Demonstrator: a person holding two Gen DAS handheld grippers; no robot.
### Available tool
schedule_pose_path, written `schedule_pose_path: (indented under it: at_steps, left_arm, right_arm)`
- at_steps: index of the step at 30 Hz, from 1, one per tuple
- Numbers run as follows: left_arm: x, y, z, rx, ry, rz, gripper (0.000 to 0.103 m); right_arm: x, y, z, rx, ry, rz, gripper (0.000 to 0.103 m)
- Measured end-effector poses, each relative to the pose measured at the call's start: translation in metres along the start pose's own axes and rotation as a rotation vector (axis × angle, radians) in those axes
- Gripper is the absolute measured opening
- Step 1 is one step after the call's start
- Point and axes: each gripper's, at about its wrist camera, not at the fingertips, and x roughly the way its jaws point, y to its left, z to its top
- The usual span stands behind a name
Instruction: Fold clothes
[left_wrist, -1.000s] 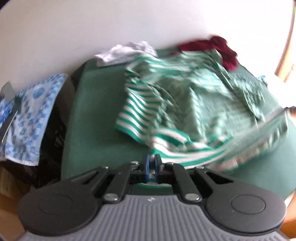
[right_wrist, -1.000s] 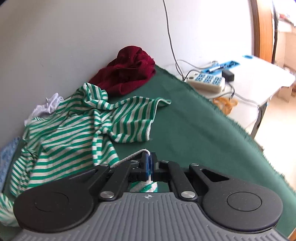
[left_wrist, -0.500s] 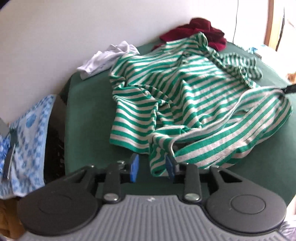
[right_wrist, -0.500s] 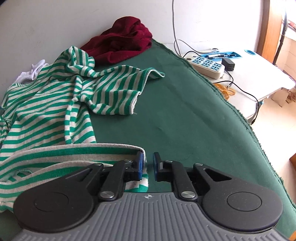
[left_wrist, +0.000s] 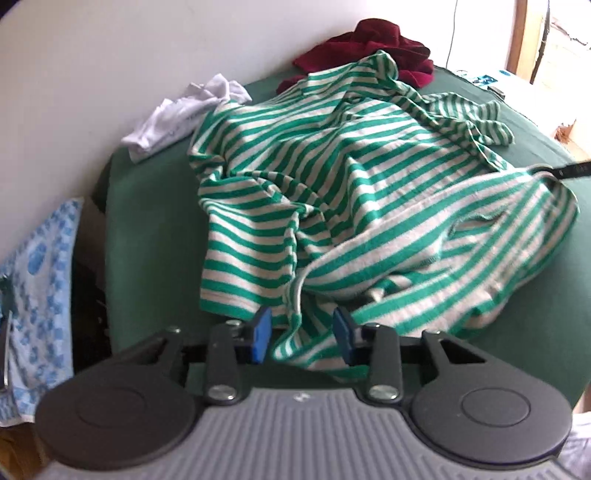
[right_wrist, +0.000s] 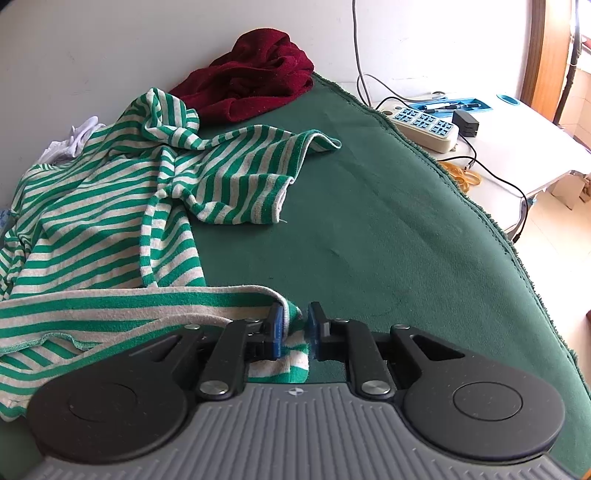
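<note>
A green cloth (right_wrist: 388, 229) is covering the table against a pale wall, with a dark red garment (right_wrist: 255, 85) bunched at the far edge, a white garment (left_wrist: 184, 110) beside it, and a power strip (right_wrist: 424, 123) lying on the white side table to the right. The striped shirt (left_wrist: 351, 184) is lying crumpled and partly spread across the middle of the cloth, its hem nearest the cameras. The left gripper (left_wrist: 302, 334) is standing with its fingers wide apart, a fold of hem hanging loose between the blue pads (left_wrist: 260, 334) without being pinched. The right gripper (right_wrist: 295, 328) is showing a narrower gap, and the hem corner is resting between its pads, seemingly touching the left one but not clamped. The step in hand appears to be laying the shirt out flat before folding. The next move probably calls for gripping again at the shirt's edges and smoothing the creased body and sleeve (right_wrist: 243, 184).
</note>
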Motion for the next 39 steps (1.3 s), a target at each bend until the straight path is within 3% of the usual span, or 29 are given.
schedule_pose_path:
  at_steps: [2,4,5,6,9,14,19,21,24,26,29,31,35,39]
  left_arm:
    - [0.003,0.001,-0.002,-0.007,0.005,0.013,0.050]
    - [0.006,0.002,-0.004,-0.013,0.010,0.025,0.046]
    - [0.007,0.002,-0.005,-0.016,0.013,0.032,0.018]
    - [0.009,0.003,-0.006,-0.020,0.015,0.038,0.000]
    - [0.013,0.004,-0.009,-0.029,0.023,0.057,0.001]
    - [0.014,0.005,-0.014,-0.048,0.024,0.092,0.001]
    - [-0.030,-0.006,-0.013,-0.089,-0.069,0.101,0.001]
    - [-0.042,-0.013,-0.013,-0.087,-0.094,0.100,0.001]
    - [-0.051,-0.025,-0.013,-0.078,-0.102,0.105,0.001]
    - [-0.053,-0.029,-0.013,-0.079,-0.097,0.112,0.001]
    - [-0.059,-0.030,-0.018,-0.088,-0.097,0.126,0.001]
    - [-0.062,-0.031,-0.021,-0.095,-0.097,0.135,0.001]
    - [-0.081,-0.027,-0.031,-0.138,-0.113,0.133,0.002]
    - [-0.113,-0.029,-0.045,-0.185,-0.145,0.120,0.002]
  right_arm:
    - [0.000,0.000,-0.001,-0.011,-0.004,0.000,0.015]
    - [0.000,0.003,-0.002,-0.032,-0.007,-0.002,0.018]
    - [0.000,0.004,-0.002,-0.043,-0.008,-0.002,0.019]
    - [-0.001,0.004,-0.002,-0.050,-0.007,0.001,0.022]
    - [-0.005,-0.009,0.003,0.015,0.013,0.036,0.039]
    - [-0.030,-0.040,0.011,0.158,0.052,0.125,0.041]
    - [-0.042,-0.035,0.020,0.161,0.088,0.110,0.044]
    - [-0.032,-0.030,0.025,0.161,0.104,0.106,0.052]
    - [-0.015,-0.022,0.032,0.156,0.132,0.094,0.053]
    - [0.003,-0.009,0.035,0.122,0.180,0.065,0.052]
    - [0.016,0.008,0.034,0.041,0.193,-0.008,0.040]
    - [0.008,0.009,0.033,0.015,0.174,-0.011,0.003]
    - [-0.024,0.002,0.030,-0.005,0.115,0.042,0.003]
    - [-0.087,-0.020,0.017,0.036,0.060,0.235,0.003]
